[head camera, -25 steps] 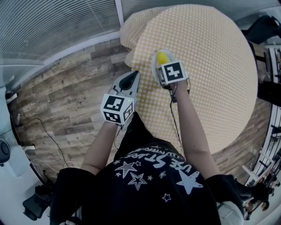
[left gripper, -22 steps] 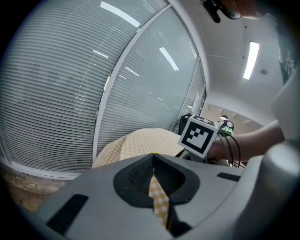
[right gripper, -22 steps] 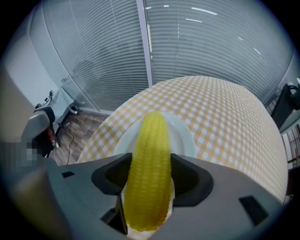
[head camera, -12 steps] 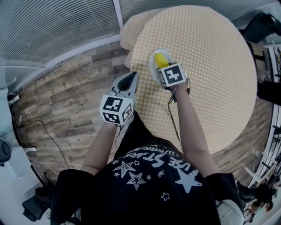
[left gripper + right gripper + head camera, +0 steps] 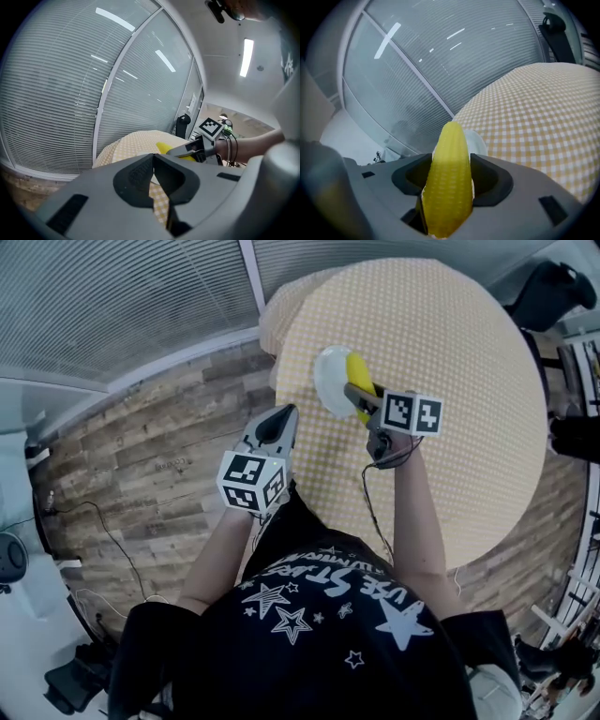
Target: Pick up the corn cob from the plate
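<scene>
My right gripper (image 5: 360,397) is shut on the yellow corn cob (image 5: 357,370), which hangs lifted over the right rim of the white plate (image 5: 331,381). In the right gripper view the corn cob (image 5: 449,180) stands upright between the jaws of the right gripper (image 5: 450,165), and the plate (image 5: 477,140) shows just behind it. My left gripper (image 5: 277,416) is shut and holds nothing, hovering over the floor left of the table's edge. From the left gripper view, past the left gripper (image 5: 153,157), the corn cob (image 5: 163,148) shows over the table.
The round table (image 5: 459,381) wears a yellow checked cloth that hangs over its left edge. Wood floor (image 5: 150,446) with cables lies to the left. Window blinds (image 5: 122,296) run along the back. A dark chair (image 5: 548,292) stands at the far right.
My right gripper has lifted the corn cob off the plate and moved to the right, so the plate's middle now shows. The left gripper has hardly moved.
</scene>
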`<state>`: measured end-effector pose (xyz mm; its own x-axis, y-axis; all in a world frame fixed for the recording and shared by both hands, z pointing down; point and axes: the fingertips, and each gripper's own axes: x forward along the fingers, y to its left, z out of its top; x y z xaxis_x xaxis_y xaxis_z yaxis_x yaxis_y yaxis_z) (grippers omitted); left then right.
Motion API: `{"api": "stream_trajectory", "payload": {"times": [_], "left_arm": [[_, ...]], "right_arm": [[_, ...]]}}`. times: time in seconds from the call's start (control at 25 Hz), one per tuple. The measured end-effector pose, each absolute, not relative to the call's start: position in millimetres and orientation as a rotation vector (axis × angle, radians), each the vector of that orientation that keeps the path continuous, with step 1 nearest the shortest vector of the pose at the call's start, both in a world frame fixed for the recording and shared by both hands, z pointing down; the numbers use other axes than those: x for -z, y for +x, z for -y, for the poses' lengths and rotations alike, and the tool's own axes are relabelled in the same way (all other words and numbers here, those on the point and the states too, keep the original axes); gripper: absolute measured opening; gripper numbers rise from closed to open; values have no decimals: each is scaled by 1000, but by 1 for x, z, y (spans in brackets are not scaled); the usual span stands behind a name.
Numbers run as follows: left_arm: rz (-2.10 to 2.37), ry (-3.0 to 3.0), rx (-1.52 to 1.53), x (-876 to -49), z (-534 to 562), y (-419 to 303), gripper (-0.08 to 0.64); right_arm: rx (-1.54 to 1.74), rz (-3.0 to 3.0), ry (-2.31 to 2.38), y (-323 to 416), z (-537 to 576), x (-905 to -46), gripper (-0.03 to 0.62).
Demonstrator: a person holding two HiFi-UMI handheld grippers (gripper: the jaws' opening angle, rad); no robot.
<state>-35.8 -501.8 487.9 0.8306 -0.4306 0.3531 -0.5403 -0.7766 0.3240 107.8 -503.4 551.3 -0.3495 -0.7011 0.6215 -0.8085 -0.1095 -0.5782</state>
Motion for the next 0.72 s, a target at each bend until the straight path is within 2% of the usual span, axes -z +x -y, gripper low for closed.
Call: {"api": "stream_trajectory", "payload": {"times": [0.2, 0.4, 0.72], "left_arm": [[729, 2605, -330, -476, 485, -32, 9], [757, 2626, -311, -459, 443, -34, 9], [858, 2577, -309, -458, 431, -39, 9]], "right_arm": [[-1582, 2279, 1730, 97, 493, -510, 264], [-1490, 2472, 1686, 88, 451, -467, 264], [-1597, 2634, 1588, 80, 438, -445, 264]]}}
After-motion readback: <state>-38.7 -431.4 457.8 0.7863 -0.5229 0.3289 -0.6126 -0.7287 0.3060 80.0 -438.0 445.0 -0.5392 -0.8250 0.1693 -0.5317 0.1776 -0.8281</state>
